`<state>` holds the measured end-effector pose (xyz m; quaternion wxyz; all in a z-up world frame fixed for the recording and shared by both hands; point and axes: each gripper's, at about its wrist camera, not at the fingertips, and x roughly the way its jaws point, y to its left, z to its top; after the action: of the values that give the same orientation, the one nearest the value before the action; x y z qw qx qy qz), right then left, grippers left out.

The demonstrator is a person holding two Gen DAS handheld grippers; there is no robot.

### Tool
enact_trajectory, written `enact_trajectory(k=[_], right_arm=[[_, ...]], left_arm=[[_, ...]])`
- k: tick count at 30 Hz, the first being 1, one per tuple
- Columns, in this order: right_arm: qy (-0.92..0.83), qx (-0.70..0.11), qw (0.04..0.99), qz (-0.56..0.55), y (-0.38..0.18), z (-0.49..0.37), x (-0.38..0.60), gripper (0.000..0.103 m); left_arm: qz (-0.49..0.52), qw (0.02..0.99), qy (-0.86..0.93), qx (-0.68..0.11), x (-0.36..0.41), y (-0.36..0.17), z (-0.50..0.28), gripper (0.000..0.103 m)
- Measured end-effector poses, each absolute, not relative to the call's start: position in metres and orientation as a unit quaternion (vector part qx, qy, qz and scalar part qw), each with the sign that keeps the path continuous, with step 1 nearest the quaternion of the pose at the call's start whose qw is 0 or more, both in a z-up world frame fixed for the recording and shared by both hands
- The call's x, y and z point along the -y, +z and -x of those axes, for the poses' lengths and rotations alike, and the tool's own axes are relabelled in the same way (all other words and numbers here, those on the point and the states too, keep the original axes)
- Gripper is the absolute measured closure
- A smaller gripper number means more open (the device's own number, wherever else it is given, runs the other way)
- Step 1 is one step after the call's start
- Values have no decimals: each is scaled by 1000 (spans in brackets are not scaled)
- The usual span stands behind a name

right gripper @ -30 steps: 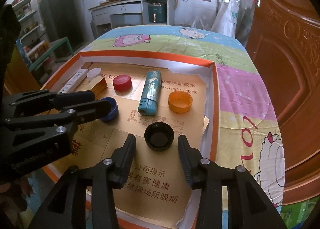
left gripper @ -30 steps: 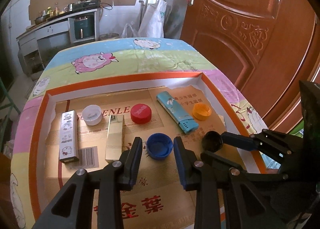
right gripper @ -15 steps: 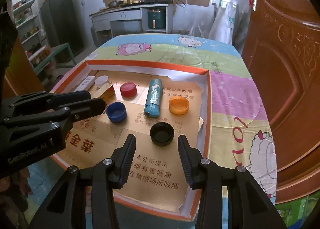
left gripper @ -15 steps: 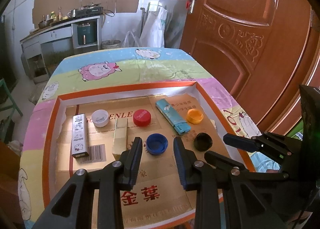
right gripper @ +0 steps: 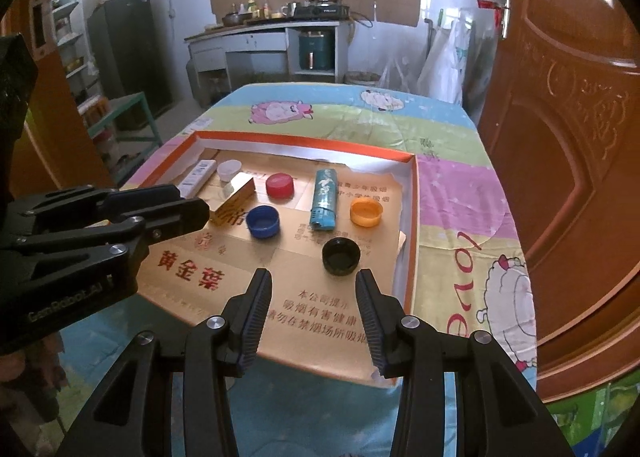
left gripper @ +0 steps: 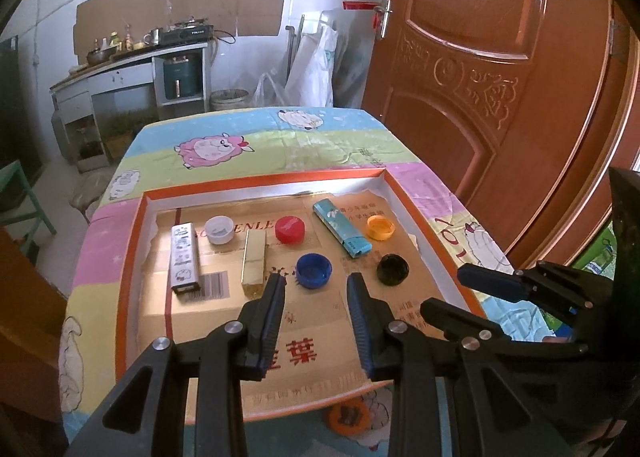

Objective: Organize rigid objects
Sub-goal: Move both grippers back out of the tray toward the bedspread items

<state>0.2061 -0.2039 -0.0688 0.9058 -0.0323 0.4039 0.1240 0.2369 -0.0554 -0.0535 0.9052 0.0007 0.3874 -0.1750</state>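
Holding both jaws partly open and empty above the tray, I see the blue cap [left gripper: 314,270] ahead of my left gripper [left gripper: 316,321] and the black cap [right gripper: 341,256] ahead of my right gripper [right gripper: 314,321]. These caps look light, stiff and slippery; I would pinch across the rim. The orange tray wall [right gripper: 412,225] stands near the black cap, but the middle is free.

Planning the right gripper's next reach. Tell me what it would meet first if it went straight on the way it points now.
Most likely the black cap, which sits just ahead of the right gripper, between the lines of its open fingers. Depth is unclear, so it might land on the cardboard tray just short of it.
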Motion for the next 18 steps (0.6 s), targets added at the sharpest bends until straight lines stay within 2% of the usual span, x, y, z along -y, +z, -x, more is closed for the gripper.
enact_trajectory(k=[18], right_arm=[[121, -378, 917, 49, -35, -147, 190, 58]], left_arm=[[1, 918, -163, -362, 34, -25, -181, 71]])
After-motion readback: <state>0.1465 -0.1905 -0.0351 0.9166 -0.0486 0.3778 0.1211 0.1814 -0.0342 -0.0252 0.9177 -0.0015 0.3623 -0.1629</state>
